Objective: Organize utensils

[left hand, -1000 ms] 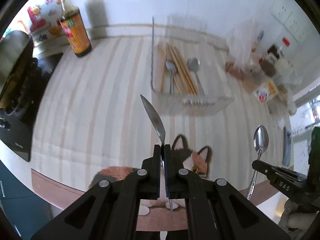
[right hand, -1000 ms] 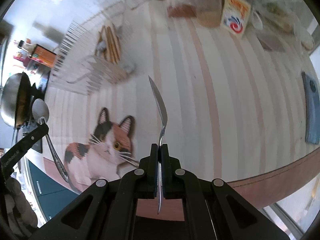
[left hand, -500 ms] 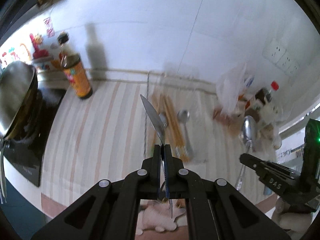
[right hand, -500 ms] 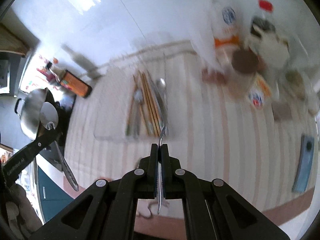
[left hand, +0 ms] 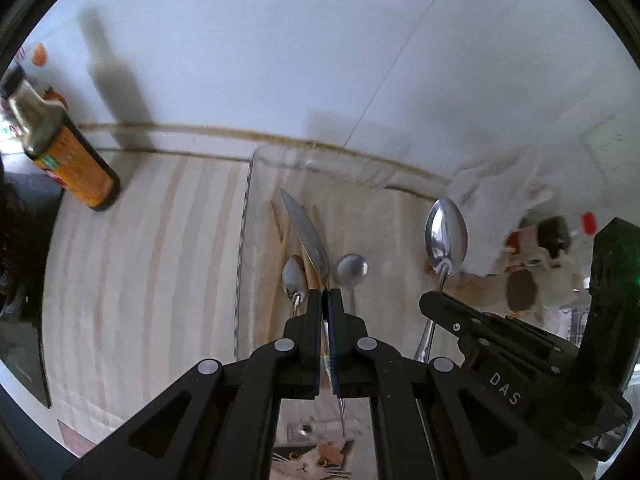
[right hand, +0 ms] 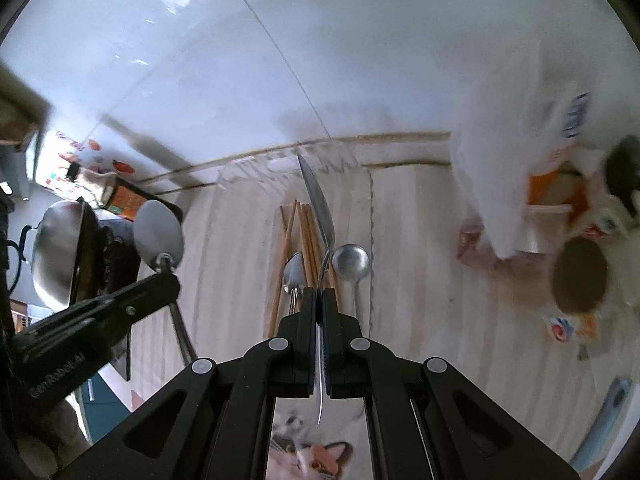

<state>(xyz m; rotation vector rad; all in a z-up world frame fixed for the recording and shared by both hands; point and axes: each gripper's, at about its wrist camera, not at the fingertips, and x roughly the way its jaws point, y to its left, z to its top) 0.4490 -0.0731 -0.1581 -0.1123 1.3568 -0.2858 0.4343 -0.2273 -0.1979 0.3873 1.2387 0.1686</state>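
Gripping spoons, one per gripper: left gripper [left hand: 325, 300] clamped on left spoon [left hand: 306, 236], right gripper [right hand: 319, 298] clamped on right spoon [right hand: 318, 208]. Both held by handle, above clear tray [left hand: 244, 240]; tray holds chopsticks [right hand: 308, 236], two spoons. Judged light, rigid, slippery steel; handle grip apt. Long axes along fingers, bowls toward tray's far end.

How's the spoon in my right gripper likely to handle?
The spoon looks like stiff polished metal, so probably rigid but slippery. The right gripper pinches only its thin handle, with the bowl far forward, so it may pivot in the grip.
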